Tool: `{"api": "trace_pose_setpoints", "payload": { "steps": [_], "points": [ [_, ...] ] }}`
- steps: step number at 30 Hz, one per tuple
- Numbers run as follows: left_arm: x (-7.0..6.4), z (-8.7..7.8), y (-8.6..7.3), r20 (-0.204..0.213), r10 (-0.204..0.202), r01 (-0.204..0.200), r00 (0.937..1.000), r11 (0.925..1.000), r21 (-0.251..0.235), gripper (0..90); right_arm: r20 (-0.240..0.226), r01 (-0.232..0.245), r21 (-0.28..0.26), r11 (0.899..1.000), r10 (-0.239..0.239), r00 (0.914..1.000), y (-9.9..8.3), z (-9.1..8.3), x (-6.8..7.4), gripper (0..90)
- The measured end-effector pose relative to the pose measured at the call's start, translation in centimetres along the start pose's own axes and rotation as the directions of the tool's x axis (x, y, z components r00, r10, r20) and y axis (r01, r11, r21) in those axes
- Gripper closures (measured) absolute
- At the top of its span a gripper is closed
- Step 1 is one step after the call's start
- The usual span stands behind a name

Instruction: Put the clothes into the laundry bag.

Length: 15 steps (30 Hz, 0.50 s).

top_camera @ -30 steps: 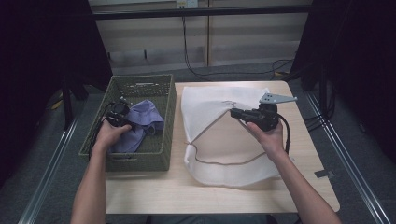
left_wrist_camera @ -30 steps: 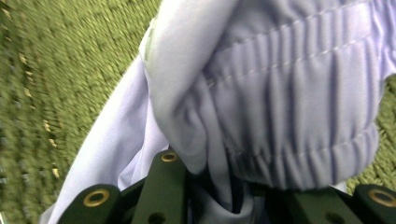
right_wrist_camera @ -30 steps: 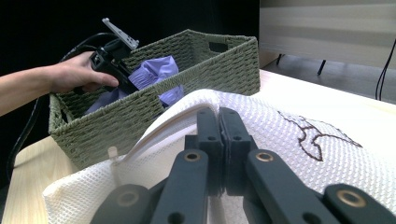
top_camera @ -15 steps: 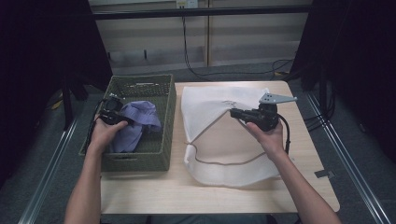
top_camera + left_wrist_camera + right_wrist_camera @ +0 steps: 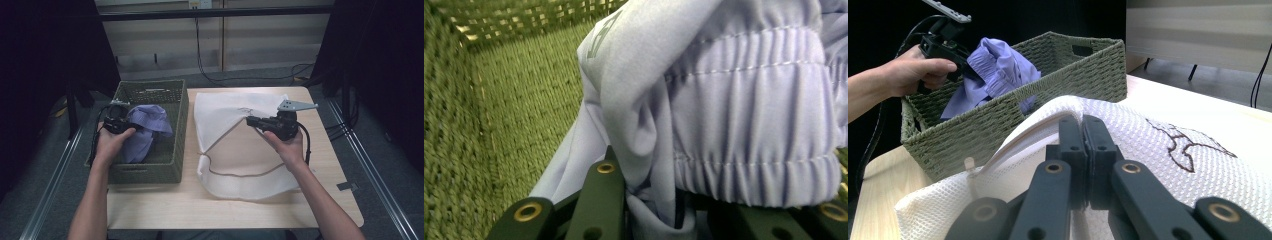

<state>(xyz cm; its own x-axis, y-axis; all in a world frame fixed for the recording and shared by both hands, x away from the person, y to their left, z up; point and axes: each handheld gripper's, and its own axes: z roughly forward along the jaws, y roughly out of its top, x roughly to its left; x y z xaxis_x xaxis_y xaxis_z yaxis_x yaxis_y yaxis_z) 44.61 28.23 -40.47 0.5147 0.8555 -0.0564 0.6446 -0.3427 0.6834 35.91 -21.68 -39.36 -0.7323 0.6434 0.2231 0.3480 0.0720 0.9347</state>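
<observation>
A lilac garment with an elastic waistband hangs partly lifted over the green woven basket. My left gripper is shut on a fold of the garment and holds it above the basket floor. A white mesh laundry bag lies on the wooden table. My right gripper is shut on the bag's upper edge and lifts it, so the mouth gapes toward the basket. The right gripper view also shows the garment and the left gripper beyond the bag.
The basket stands at the table's left side, close beside the bag. A drawstring trails along the bag's front edge. Metal rails run along both sides of the table, and cables lie on the floor behind.
My left gripper has risen and drawn back to the left, pulling the lilac garment up out of the basket. The right gripper has held the bag's edge still.
</observation>
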Motion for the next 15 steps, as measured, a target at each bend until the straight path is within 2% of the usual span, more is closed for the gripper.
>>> {"api": "trace_pose_setpoints", "payload": {
  "steps": [2, 3, 5, 6, 7, 11, 12, 14, 15],
  "points": [
    [-0.1, -0.2, 0.0, 0.014, -0.014, 0.015, 0.9998, 0.9996, -0.025, 75.4, 0.000, -0.001, 0.000, 1.000, 0.001, 1.0000, 0.0, 0.0, 0.0, 89.1],
    [0.0, -0.5, 0.0, 0.010, -0.006, 0.006, 0.9999, 0.9997, -0.025, 75.3, -0.001, -0.001, 0.000, 1.000, 0.001, 1.0000, 0.0, 0.0, 0.0, 89.1],
    [-0.1, -0.7, 0.0, 0.024, -0.030, 0.032, 0.9993, 0.9976, -0.062, 75.3, 0.000, -0.005, 0.002, 1.000, 0.005, 1.0000, -0.1, 0.1, -0.1, 89.1],
    [0.0, -1.0, 0.0, 0.027, -0.022, 0.023, 0.9994, 0.9978, -0.061, 75.3, -0.001, -0.005, 0.005, 1.000, 0.005, 1.0000, -0.1, 0.1, 0.0, 89.1],
    [-0.1, -1.1, 0.0, 0.031, -0.037, 0.039, 0.9988, 0.9961, -0.080, 75.3, -0.002, -0.003, 0.005, 1.000, 0.003, 1.0000, -0.1, 0.1, 0.0, 89.1],
    [0.0, -1.7, -0.1, 0.035, -0.029, 0.033, 0.9990, 0.9938, -0.106, 75.2, 0.000, -0.003, 0.003, 1.000, 0.003, 1.0000, 0.0, 0.0, 0.0, 89.1],
    [-0.1, -1.8, -0.1, 0.043, -0.042, 0.047, 0.9982, 0.9917, -0.120, 75.3, 0.001, -0.004, 0.002, 1.000, 0.004, 1.0000, 0.0, 0.0, 0.0, 89.1],
    [-0.1, -2.1, 0.0, 0.045, -0.026, 0.032, 0.9986, 0.9914, -0.127, 75.3, 0.000, -0.004, 0.001, 1.000, 0.004, 1.0000, 0.0, 0.0, 0.0, 89.1],
    [-0.3, -2.2, 0.0, 0.048, -0.039, 0.046, 0.9981, 0.9889, -0.142, 75.3, 0.000, -0.003, 0.002, 1.000, 0.003, 1.0000, 0.0, 0.0, 0.0, 89.1]
  ]
}}
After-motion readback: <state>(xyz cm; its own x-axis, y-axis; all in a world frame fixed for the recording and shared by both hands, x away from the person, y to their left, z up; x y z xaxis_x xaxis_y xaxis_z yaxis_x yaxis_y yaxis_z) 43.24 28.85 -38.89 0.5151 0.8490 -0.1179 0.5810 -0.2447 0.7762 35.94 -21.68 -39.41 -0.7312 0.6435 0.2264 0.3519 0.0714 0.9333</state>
